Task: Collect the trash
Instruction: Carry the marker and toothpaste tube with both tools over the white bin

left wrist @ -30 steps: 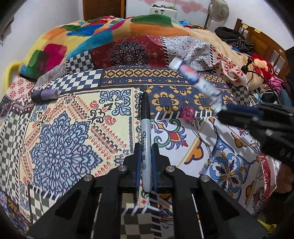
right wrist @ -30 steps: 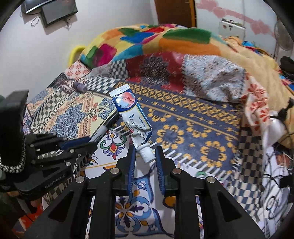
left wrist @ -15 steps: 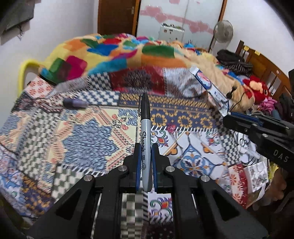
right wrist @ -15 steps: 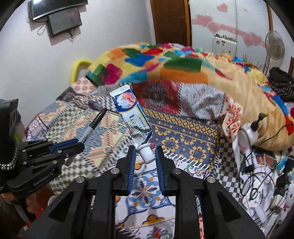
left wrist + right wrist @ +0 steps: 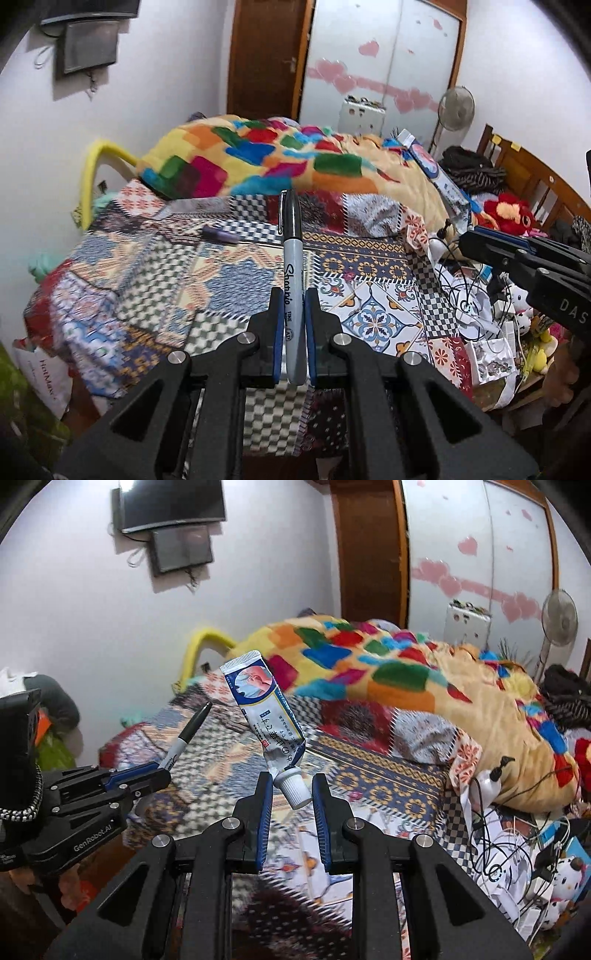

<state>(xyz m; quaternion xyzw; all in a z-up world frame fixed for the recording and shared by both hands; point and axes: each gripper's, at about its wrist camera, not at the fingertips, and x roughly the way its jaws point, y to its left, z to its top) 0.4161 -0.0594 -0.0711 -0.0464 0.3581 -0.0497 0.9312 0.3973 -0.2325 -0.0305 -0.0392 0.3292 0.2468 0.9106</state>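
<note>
My left gripper (image 5: 292, 295) is shut on a grey Sharpie marker (image 5: 292, 266) with a black cap, which points up and forward, well above the bed. It also shows at the left of the right wrist view (image 5: 162, 768), marker (image 5: 186, 734) sticking out. My right gripper (image 5: 292, 786) is shut on the white cap of a blue-and-white toothpaste tube (image 5: 264, 712), which stands tilted up and left. The tube (image 5: 436, 177) and right gripper (image 5: 469, 240) show at the right of the left wrist view. A purple tube-like object (image 5: 219, 234) lies on the patterned bedspread (image 5: 155, 280).
A colourful blanket (image 5: 280, 158) is heaped at the bed's far end. Cables, papers and soft toys (image 5: 480, 314) crowd the right side. A white bag (image 5: 40, 376) sits low left. A fan (image 5: 456, 107), wardrobe and wooden door stand behind.
Both grippers have risen and drawn back from the bed with their objects held; the view now takes in the walls, door and wardrobe. The bedspread looks farther below.
</note>
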